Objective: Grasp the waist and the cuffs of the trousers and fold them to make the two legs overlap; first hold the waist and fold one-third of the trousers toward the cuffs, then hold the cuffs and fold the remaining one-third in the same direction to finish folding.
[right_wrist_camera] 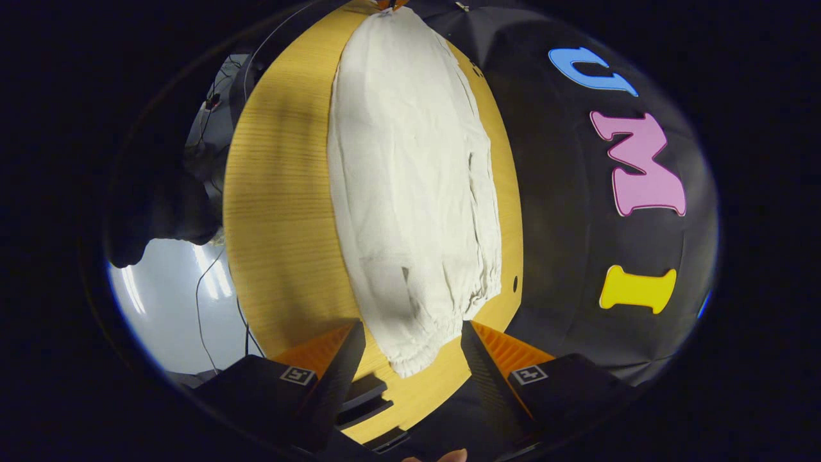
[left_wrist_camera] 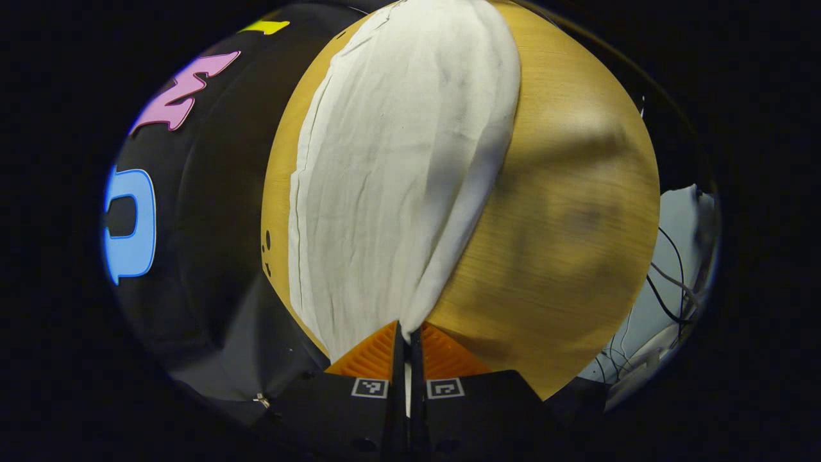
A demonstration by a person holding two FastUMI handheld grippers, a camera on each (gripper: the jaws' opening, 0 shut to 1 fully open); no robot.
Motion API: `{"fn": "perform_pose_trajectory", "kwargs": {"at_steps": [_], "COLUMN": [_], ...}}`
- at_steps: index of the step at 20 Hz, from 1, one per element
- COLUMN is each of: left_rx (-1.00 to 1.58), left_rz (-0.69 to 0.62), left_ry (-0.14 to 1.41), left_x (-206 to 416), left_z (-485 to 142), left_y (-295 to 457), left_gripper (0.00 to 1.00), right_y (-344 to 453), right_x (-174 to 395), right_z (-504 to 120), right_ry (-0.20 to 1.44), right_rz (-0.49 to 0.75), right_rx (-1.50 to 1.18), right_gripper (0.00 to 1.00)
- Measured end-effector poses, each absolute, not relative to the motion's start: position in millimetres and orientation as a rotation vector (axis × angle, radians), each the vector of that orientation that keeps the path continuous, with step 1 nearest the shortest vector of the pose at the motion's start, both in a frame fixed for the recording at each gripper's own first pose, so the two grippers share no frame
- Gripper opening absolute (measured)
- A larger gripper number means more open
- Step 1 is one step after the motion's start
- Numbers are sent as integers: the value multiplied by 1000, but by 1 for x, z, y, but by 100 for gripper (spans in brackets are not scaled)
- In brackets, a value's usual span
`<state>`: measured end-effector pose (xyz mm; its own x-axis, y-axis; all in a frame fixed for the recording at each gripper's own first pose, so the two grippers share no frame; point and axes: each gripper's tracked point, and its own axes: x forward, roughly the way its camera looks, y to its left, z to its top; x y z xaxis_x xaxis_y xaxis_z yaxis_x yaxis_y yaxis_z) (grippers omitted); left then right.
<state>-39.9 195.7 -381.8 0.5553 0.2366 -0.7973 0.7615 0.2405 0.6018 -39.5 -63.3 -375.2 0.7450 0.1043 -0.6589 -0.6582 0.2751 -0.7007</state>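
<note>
- Left gripper view: the left gripper is clenched on one end of the white trousers, which lie long across the wooden table.
- Right gripper hangs spread wide, its fingers astride the gathered end, gripping nothing.
- Advice: close low on both layers there, then lift the two ends level so the legs land edge on edge.

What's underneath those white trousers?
The white trousers lie flat on a wooden table, which shows bare on both sides. Whatever sits beneath the cloth is covered. The left claw pinches one end; the right claw hangs open around the other.
</note>
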Motion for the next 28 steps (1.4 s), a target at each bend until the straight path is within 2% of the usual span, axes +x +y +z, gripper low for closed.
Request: {"fn": "perform_pose_trajectory", "kwargs": {"at_steps": [1,3,5,6,7,9,10,13,16,17,22,28], "left_rx": [1317,1309,1295,1285,1275,1243,1217,1137,1137,1132,1011,936], "left_rz": [-450,-451,-451,-451,-453,-462,-465,-461,-461,-454,-349,-227], "left_ry": [962,965,969,973,976,981,989,1028,1039,1029,967,882], "left_x": [-39,-39,-39,-39,-39,-41,-41,-44,-46,-48,-50,4], "left_z": [-381,-381,-381,-382,-381,-381,-381,-381,-382,-379,-339,-280], "left_y": [195,196,193,193,195,192,191,193,197,197,196,211], "left_gripper": [7,7,7,7,7,6,6,5,6,2,8,5], "right_y": [-60,-58,-59,-58,-55,-55,-55,-54,-50,-50,-57,-69], "right_x": [-31,-15,3,6,0,-5,-5,-16,-17,-16,8,53], "right_z": [-377,-383,-392,-397,-408,-403,-406,-405,-385,-375,-326,-291], "right_ry": [546,551,574,597,654,662,674,699,641,623,554,525], "right_rz": [553,558,562,569,609,613,621,644,628,608,455,332], "right_rx": [-1192,-1199,-1194,-1175,-1140,-1141,-1121,-1059,-1063,-1051,-939,-825], "right_gripper": [95,88,72,57,49,10,6,6,6,6,6,6]}}
